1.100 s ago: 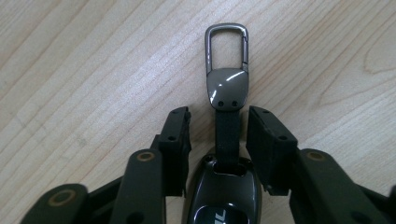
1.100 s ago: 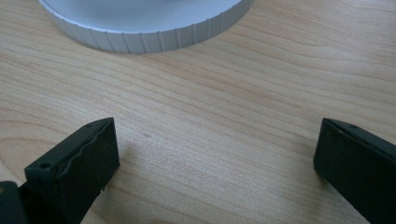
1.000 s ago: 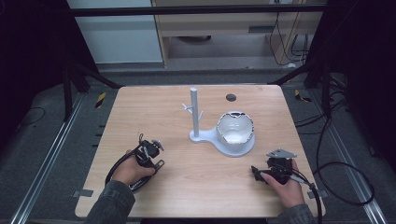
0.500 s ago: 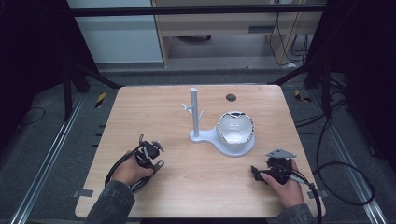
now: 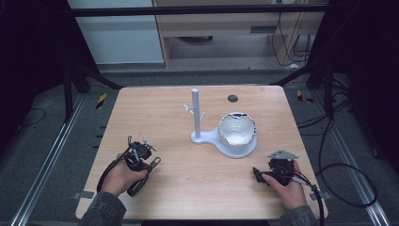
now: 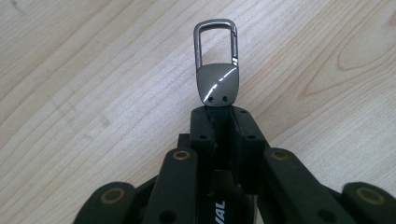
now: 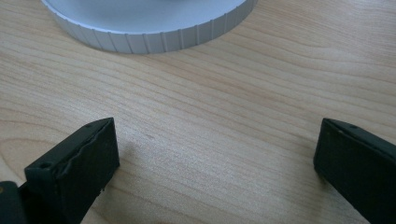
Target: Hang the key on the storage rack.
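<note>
A grey metal carabiner key clip (image 6: pixel 215 60) sticks out ahead of my left gripper (image 6: pixel 219 114), whose jaws are shut on its strap end just above the wooden table. In the high view the left gripper (image 5: pixel 148 159) is at the table's front left, held in a hand. A white stand with an upright pegged post (image 5: pixel 195 115) and a round dish (image 5: pixel 237 131) sits at the table's middle. My right gripper (image 7: pixel 215 140) stands open with nothing between its jaws, low over the wood and facing the dish's ribbed white rim (image 7: pixel 149 35). It is at the front right (image 5: pixel 270 175).
A small dark round spot (image 5: pixel 232 98) lies near the table's far edge. The table (image 5: pixel 188 188) has bare wood between the two hands. Cables trail from both grippers off the front edge. Dark frame bars and floor rails surround the table.
</note>
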`<act>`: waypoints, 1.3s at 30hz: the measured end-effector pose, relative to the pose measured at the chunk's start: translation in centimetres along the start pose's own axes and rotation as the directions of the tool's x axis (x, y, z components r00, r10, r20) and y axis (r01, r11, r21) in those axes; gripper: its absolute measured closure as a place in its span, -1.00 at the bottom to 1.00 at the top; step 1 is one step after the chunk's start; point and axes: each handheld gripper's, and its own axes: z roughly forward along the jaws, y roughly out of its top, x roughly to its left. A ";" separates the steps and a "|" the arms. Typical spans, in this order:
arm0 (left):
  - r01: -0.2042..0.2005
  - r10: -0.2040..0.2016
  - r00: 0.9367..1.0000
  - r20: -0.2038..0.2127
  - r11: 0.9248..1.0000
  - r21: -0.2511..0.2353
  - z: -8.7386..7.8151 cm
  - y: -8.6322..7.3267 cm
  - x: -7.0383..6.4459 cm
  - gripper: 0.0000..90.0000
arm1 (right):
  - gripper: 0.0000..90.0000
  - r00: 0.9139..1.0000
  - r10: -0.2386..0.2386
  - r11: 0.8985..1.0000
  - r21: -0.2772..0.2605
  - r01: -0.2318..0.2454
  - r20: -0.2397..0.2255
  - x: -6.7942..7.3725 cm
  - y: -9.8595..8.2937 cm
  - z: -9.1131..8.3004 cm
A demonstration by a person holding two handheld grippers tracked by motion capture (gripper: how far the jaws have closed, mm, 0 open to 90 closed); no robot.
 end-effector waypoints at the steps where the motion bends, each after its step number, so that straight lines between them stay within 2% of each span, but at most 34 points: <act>1: 0.009 -0.009 1.000 -0.002 1.000 -0.010 -0.2 -0.2 -0.1 0.78 | -0.99 1.000 0.004 1.000 0.001 -0.004 -0.003 0.0 0.0 0.0; 4: 0.019 -0.019 1.000 -0.018 0.999 -0.036 -0.7 -0.5 -0.4 0.79 | -0.99 1.000 0.003 1.000 0.001 -0.003 -0.002 0.0 0.0 0.0; 5: 0.028 -0.029 0.999 -0.018 0.997 -0.070 -1.2 -0.8 -0.5 0.79 | -0.99 1.000 0.003 1.000 0.001 -0.003 -0.002 0.0 0.0 0.0; 6: 0.028 -0.029 0.999 -0.018 0.997 -0.070 -1.2 -0.8 -0.5 0.79 | -0.99 1.000 0.003 1.000 0.001 -0.003 -0.002 0.0 0.0 0.0; 7: 0.026 -0.028 0.999 -0.021 0.996 -0.089 -1.4 -1.0 -0.6 0.79 | -0.99 1.000 0.003 1.000 0.001 -0.003 -0.001 0.0 0.0 0.0; 11: 0.028 -0.032 0.999 -0.022 0.985 -0.172 -2.4 -1.9 -0.8 0.79 | -0.99 1.000 -0.001 1.000 0.000 0.001 -0.001 0.0 0.1 0.1; 12: 0.028 -0.032 0.999 -0.022 0.985 -0.172 -2.4 -1.9 -0.8 0.79 | -0.99 1.000 -0.001 1.000 0.000 0.001 -0.001 0.0 0.1 0.1; 14: 0.028 -0.036 0.999 -0.038 0.979 -0.202 -2.9 -2.2 -0.9 0.79 | -0.99 1.000 -0.002 1.000 0.000 0.002 -0.004 0.0 0.1 0.1; 16: 0.029 -0.044 0.997 -0.059 0.970 -0.241 -3.6 -2.6 -1.1 0.79 | -0.99 1.000 -0.001 1.000 0.001 0.001 -0.007 0.0 0.2 0.1; 18: 0.024 -0.047 0.997 -0.069 0.953 -0.301 -4.6 -3.1 -1.3 0.79 | -0.99 1.000 -0.008 1.000 0.001 0.008 -0.008 0.0 0.2 0.2; 19: 0.023 -0.056 0.995 -0.082 0.935 -0.355 -5.3 -3.7 -1.5 0.79 | -0.99 1.000 -0.010 1.000 0.001 0.010 -0.011 0.0 0.2 0.2; 20: 0.023 -0.056 0.995 -0.082 0.935 -0.355 -5.3 -3.7 -1.5 0.79 | -0.99 1.000 -0.010 1.000 0.001 0.010 -0.011 0.0 0.2 0.2; 23: 0.026 -0.084 0.990 -0.112 0.897 -0.440 -6.4 -4.5 -1.6 0.79 | -0.99 1.000 -0.009 1.000 0.001 0.009 -0.012 0.0 0.3 0.3; 24: 0.026 -0.084 0.990 -0.112 0.897 -0.440 -6.4 -4.5 -1.6 0.79 | -0.99 1.000 -0.009 1.000 0.001 0.009 -0.012 0.0 0.3 0.3; 25: 0.026 -0.092 0.989 -0.119 0.886 -0.463 -6.5 -4.6 -1.6 0.79 | -0.99 1.000 -0.008 1.000 0.000 0.008 -0.012 0.0 0.4 0.4; 26: 0.030 -0.096 0.989 -0.117 0.881 -0.473 -6.5 -4.5 -1.5 0.79 | -0.99 1.000 -0.009 1.000 0.000 0.009 -0.011 0.0 0.4 0.4; 30: 0.054 -0.124 0.988 -0.097 0.847 -0.530 -6.3 -4.3 -1.2 0.79 | -0.99 1.000 -0.006 1.000 0.000 0.006 -0.008 0.0 0.5 0.5; 32: 0.055 -0.124 0.988 -0.090 0.837 -0.544 -6.1 -4.0 -1.2 0.79 | -0.99 1.000 -0.006 1.000 0.000 0.006 -0.008 0.0 0.5 0.5; 35: 0.045 -0.115 0.989 -0.092 0.832 -0.553 -6.0 -3.4 -1.4 0.79 | -0.99 1.000 -0.007 1.000 0.000 0.007 -0.008 0.0 0.5 0.5; 36: 0.043 -0.110 0.990 -0.089 0.833 -0.552 -6.0 -3.2 -1.4 0.79 | -0.99 1.000 -0.006 1.000 0.000 0.006 -0.008 0.0 0.5 0.5; 39: 0.039 -0.105 0.991 -0.086 0.827 -0.561 -6.1 -2.8 -1.6 0.79 | -0.99 1.000 -0.002 1.000 0.000 0.002 -0.002 0.1 0.5 0.5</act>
